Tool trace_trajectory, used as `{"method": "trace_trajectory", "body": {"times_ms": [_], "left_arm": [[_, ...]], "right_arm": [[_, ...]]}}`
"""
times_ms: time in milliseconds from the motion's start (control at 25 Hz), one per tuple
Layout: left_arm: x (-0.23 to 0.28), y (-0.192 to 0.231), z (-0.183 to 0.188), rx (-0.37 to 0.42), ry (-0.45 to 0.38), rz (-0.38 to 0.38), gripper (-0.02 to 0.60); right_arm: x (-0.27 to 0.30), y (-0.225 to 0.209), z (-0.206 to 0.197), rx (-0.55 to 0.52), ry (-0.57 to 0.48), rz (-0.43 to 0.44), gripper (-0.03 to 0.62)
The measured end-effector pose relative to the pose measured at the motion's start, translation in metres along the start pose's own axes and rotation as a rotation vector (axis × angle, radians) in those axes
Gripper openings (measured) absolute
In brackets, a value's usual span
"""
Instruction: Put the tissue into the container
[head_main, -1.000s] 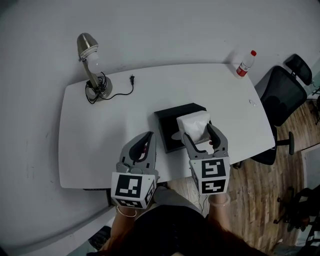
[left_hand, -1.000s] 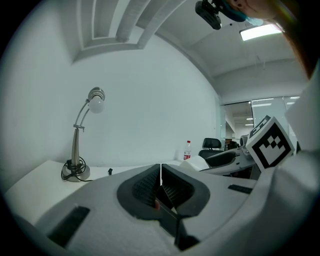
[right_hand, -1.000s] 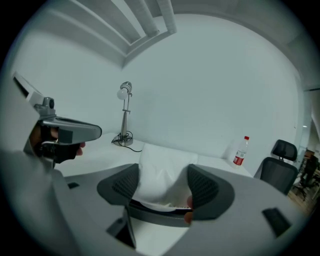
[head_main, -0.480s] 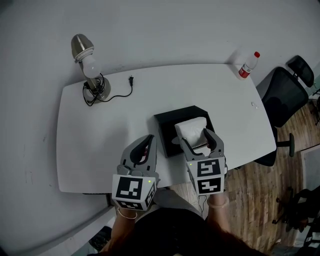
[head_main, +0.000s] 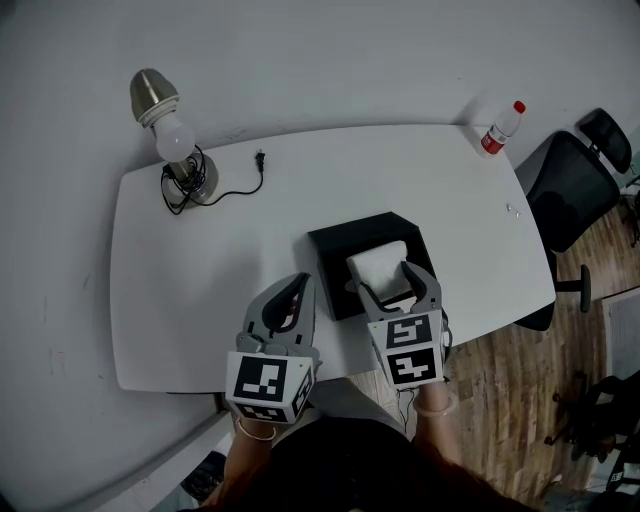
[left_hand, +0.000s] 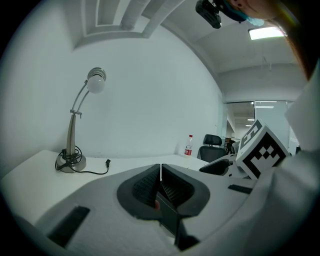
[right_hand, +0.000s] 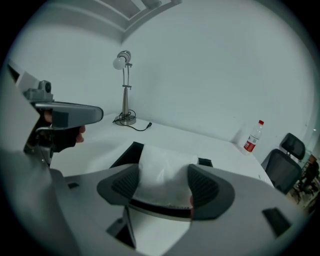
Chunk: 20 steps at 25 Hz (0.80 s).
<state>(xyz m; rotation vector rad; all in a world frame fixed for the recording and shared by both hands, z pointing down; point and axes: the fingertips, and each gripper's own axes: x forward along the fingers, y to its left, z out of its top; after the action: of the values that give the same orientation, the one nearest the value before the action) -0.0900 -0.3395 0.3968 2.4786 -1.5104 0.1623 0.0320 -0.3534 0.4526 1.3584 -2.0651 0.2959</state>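
A white tissue pack (head_main: 378, 268) sits low inside the black container (head_main: 334, 243) near the table's front edge. My right gripper (head_main: 394, 285) is shut on the tissue pack (right_hand: 162, 177), whose sides press against both ribbed pads (right_hand: 125, 183). The container's black rim (right_hand: 126, 152) shows just beyond the jaws. My left gripper (head_main: 297, 293) hovers to the left of the container, shut with nothing between its pads (left_hand: 145, 184).
A silver desk lamp (head_main: 170, 130) with a coiled cord (head_main: 240, 180) stands at the table's back left. A red-capped bottle (head_main: 500, 128) is at the back right corner. A black office chair (head_main: 575, 180) sits off the white table's (head_main: 200, 260) right side.
My right gripper has lowered the tissue pack from above the container down into it. The left gripper has stayed beside the container.
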Motion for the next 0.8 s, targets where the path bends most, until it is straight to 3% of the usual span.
{"method": "trace_trajectory", "body": {"times_ms": [800], "left_arm": [[0.01, 0.017, -0.01, -0.023, 0.023, 0.027, 0.028]], "right_arm": [[0.031, 0.004, -0.019, -0.085, 0.214, 0.049, 0.324]]}}
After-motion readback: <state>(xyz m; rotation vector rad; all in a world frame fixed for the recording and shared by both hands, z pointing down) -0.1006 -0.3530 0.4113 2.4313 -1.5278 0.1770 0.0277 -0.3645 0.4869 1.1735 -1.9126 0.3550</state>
